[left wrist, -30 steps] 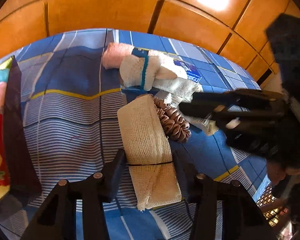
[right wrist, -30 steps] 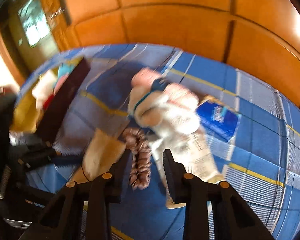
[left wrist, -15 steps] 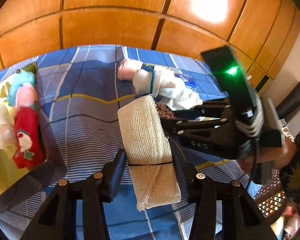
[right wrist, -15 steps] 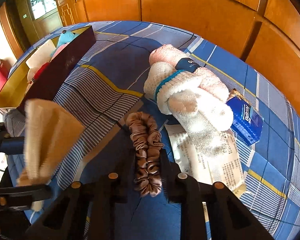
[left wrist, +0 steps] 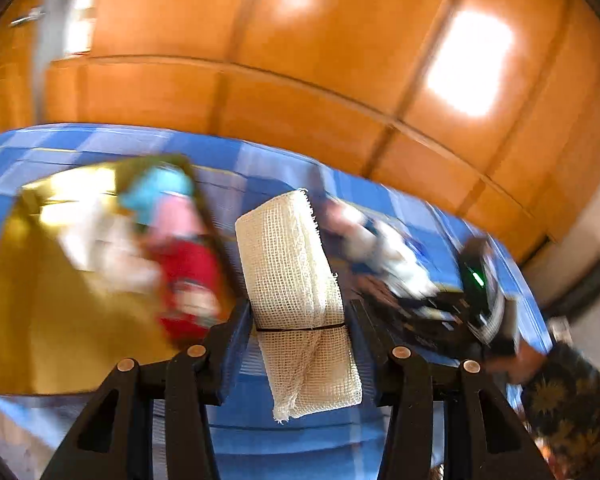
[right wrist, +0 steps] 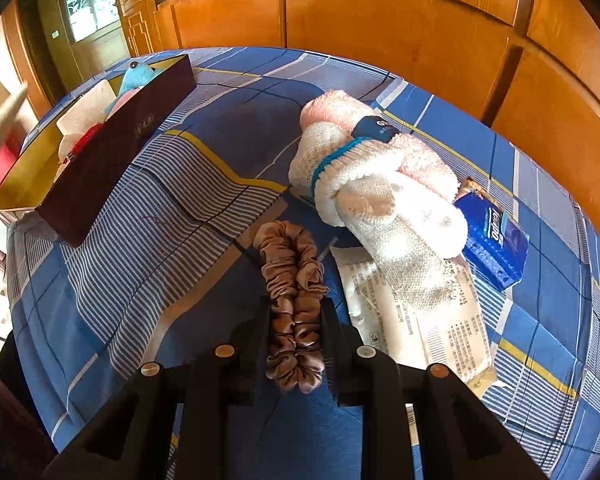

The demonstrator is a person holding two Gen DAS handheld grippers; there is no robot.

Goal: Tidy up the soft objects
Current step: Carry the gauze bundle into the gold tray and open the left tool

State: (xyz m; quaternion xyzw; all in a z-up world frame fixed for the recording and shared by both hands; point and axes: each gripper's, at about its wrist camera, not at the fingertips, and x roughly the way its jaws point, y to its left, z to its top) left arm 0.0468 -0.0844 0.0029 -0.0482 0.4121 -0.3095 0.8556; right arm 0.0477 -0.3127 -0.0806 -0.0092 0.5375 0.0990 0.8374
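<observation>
Left claw (left wrist: 300, 328) pinching banded gauze roll (left wrist: 296, 292), lifted beside gold-lined box (left wrist: 52, 320). Right claw (right wrist: 294, 320) pressed onto brown satin scrunchie (right wrist: 292, 300) on blue plaid bedspread (right wrist: 140, 240), near white knit glove (right wrist: 384, 212).

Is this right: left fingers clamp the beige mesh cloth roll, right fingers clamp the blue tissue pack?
Not quite. The left part holds, but the right wrist view shows the right gripper clamping the brown satin scrunchie; the blue tissue pack lies untouched on the bedsheet.
</observation>
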